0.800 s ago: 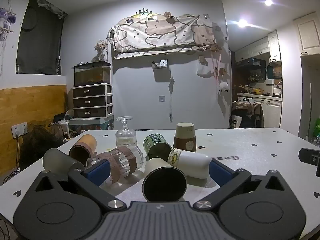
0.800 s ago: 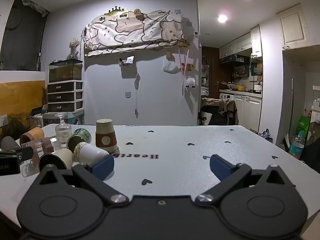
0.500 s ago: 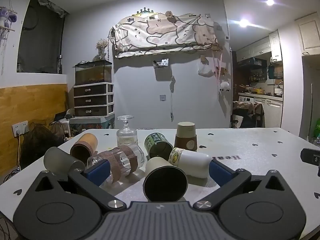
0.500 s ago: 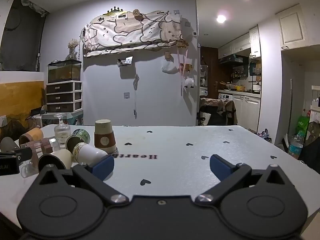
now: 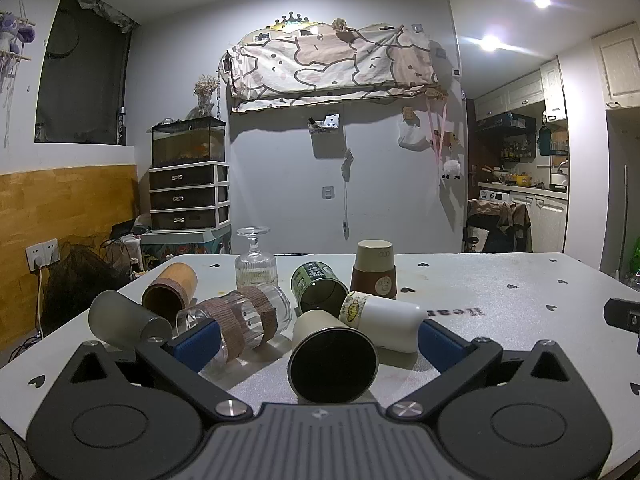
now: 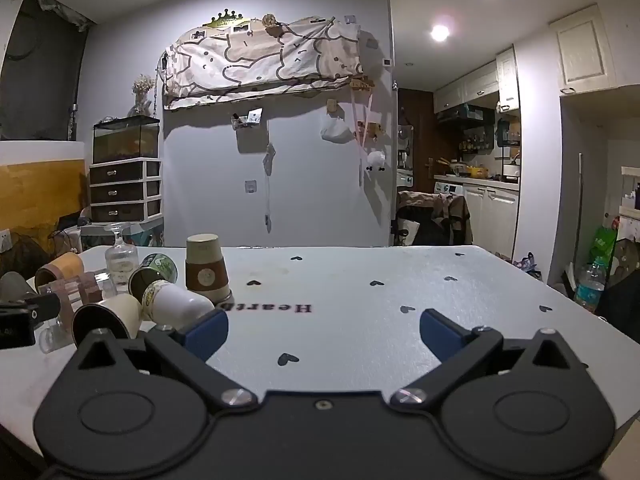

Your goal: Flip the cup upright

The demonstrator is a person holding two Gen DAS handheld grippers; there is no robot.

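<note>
Several cups lie on their sides on the white table. A cream cup with a dark inside lies between my left gripper's open fingers, mouth toward me. My left gripper is open and empty. Behind it lie a white cup with a yellow band, a green cup, a clear glass with brown bands, a grey cup and a brown cup. A beige and brown paper cup stands upside down. My right gripper is open and empty over bare table, right of the cups.
An upside-down stemmed glass stands behind the cups. The right gripper's edge shows at the right of the left wrist view. Drawers with a fish tank stand behind the table. The table's right half carries only printed hearts.
Both views have shifted very slightly; the cups lie as before and both grippers stay open.
</note>
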